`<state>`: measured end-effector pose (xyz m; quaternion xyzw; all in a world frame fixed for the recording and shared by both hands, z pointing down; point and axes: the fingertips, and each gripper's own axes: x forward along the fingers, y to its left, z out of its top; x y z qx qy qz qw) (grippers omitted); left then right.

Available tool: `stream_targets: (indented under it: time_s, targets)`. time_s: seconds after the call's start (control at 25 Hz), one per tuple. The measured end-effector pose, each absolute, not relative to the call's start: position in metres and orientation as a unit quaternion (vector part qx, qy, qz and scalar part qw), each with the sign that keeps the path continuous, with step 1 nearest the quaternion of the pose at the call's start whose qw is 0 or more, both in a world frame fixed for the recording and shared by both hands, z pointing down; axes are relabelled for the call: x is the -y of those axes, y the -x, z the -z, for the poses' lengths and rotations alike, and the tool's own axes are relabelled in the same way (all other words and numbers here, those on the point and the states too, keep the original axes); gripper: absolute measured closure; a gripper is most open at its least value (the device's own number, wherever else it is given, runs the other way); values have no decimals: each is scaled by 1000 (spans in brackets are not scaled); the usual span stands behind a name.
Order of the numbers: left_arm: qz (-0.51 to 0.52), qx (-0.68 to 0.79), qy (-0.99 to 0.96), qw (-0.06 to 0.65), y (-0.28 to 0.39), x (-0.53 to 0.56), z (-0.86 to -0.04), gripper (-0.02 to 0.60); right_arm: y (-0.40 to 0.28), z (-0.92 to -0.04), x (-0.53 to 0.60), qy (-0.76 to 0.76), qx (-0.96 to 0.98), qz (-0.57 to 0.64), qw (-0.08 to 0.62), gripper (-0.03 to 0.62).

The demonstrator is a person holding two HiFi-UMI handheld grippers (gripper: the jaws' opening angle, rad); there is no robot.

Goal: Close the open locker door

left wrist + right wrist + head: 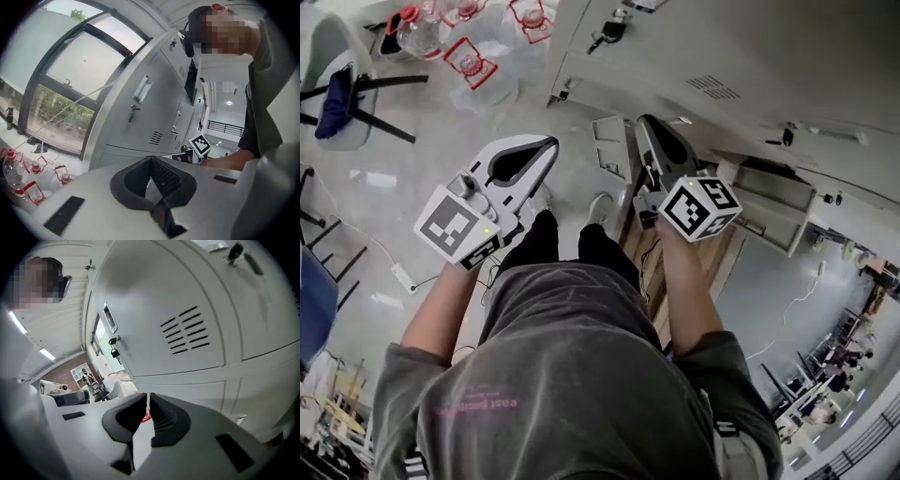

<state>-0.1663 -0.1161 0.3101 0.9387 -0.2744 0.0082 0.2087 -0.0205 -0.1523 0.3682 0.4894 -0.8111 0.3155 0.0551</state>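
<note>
Closest to the lens is my grey shirt [581, 375], with both forearms sticking out ahead of it. Left tool [551, 142] points down at the floor [441, 141], pads pinched together at the tips, nothing between them. Right tool [645, 124] is much the same, with only a thin slit between the pads. It's empty too, and it's aimed along the lockers [750, 66] on my right.

The locker door [609, 145] stands out from the foot of the bank, swung open. It sits just left of the right tool's tip, between the two tools. Can't tell if they touch.

In the right gripper view a shut door with vent slots [187, 331] fills most of the frame, and keys [112, 352] hang from a lock further along. The left gripper view shows the bank from the side, plus a big window [70, 93].

Water jugs [469, 47] with red caps sit on the floor up ahead on the left, near a chair [337, 84]. A white power strip [401, 277] lies on the floor by my left arm.
</note>
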Motion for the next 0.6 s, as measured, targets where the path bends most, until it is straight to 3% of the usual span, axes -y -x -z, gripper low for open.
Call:
stream_targets:
  time_s: [0.6]
  targets:
    - [-51,173,-972,153,-57,35,-264,574,-223,-341,32,-593,748,-297,-25,560]
